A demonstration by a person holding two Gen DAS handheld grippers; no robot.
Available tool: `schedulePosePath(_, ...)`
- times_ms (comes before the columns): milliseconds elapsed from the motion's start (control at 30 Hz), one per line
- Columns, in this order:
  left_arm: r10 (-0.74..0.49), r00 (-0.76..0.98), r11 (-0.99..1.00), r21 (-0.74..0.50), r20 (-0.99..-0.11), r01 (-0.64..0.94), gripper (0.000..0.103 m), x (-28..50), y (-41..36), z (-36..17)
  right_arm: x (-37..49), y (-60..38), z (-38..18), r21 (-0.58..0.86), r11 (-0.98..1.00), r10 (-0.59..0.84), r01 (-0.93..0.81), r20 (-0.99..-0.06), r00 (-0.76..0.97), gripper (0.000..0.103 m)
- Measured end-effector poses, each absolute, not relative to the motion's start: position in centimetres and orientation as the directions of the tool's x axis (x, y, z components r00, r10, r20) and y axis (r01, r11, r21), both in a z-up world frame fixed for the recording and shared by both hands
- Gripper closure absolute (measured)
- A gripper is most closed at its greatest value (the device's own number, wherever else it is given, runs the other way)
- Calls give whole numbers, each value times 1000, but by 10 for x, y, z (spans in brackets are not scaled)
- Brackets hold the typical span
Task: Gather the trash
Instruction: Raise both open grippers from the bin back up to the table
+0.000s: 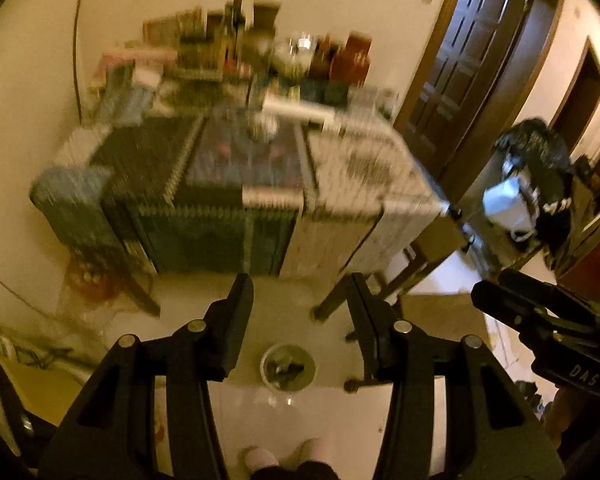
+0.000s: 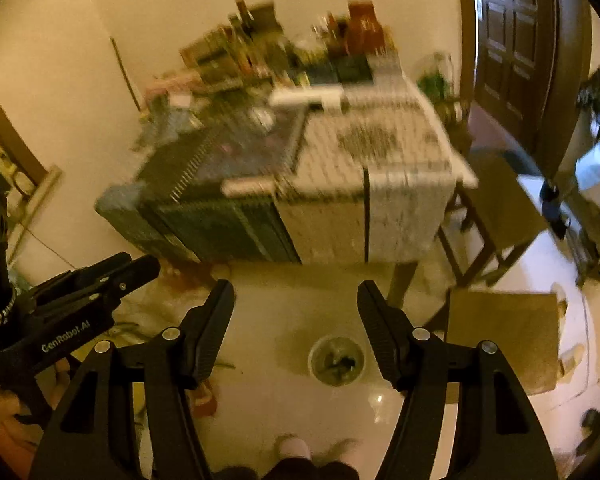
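Observation:
A small round white bin [image 1: 288,366] with dark trash in it stands on the pale floor, in front of a table [image 1: 332,216] draped in patterned cloths. My left gripper [image 1: 300,284] hangs high above the bin, open, with nothing between its fingers. My right gripper [image 2: 296,288] is open and empty too, with the bin [image 2: 337,360] below it. Each gripper shows at the edge of the other's view: the right gripper [image 1: 488,292], the left gripper [image 2: 140,266]. Both views are blurred by motion. Two pale rolls [image 1: 296,110] [image 1: 272,198] lie on the tabletop.
Bottles and boxes [image 1: 236,40] crowd the table's far side by the wall. A flat cardboard sheet [image 2: 504,340] lies on the floor to the right, near a wooden stool [image 2: 496,208]. A dark door [image 1: 472,60] and bags [image 1: 536,152] are farther right. The person's slippered feet [image 1: 260,456] show below.

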State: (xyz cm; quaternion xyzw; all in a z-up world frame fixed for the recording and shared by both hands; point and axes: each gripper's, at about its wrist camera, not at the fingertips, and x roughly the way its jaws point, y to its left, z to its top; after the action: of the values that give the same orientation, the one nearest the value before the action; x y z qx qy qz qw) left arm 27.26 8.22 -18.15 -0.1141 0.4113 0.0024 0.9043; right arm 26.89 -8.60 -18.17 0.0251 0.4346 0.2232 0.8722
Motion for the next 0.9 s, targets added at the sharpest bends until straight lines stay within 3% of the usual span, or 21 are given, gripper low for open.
schedulePosePath(433, -96, 818, 983, -182, -567, -11, 55, 203, 111, -53, 214, -71, -63, 153, 915, 391, -374, -570, 723, 42)
schedulePosePath(567, -71, 855, 988, -156, -514, -12, 44, 193, 117, -29, 209, -68, -46, 117, 919, 379, -376, -524, 763, 33)
schedulePosePath(633, -66, 866, 988, -154, -495, -13, 37, 194, 118, -20, 207, -68, -39, 94, 923, 368, -372, -496, 787, 23)
schedulePosePath(700, -58, 874, 988, -152, -482, -18, 20, 196, 119, -16, 209, -67, -33, 73, 931, 349, -359, -472, 810, 13)
schedulePosePath(767, -54, 890, 988, -154, -453, -19, 13, 199, 120, -12, 212, -66, -30, 58, 939, 327, -338, -448, 832, 7)
schedulePosePath(900, -56, 890, 989, -148, -452, -13, 13, 216, 116, -12, 230, -64, -32, 51, 939, 327, -340, -443, 835, 6)
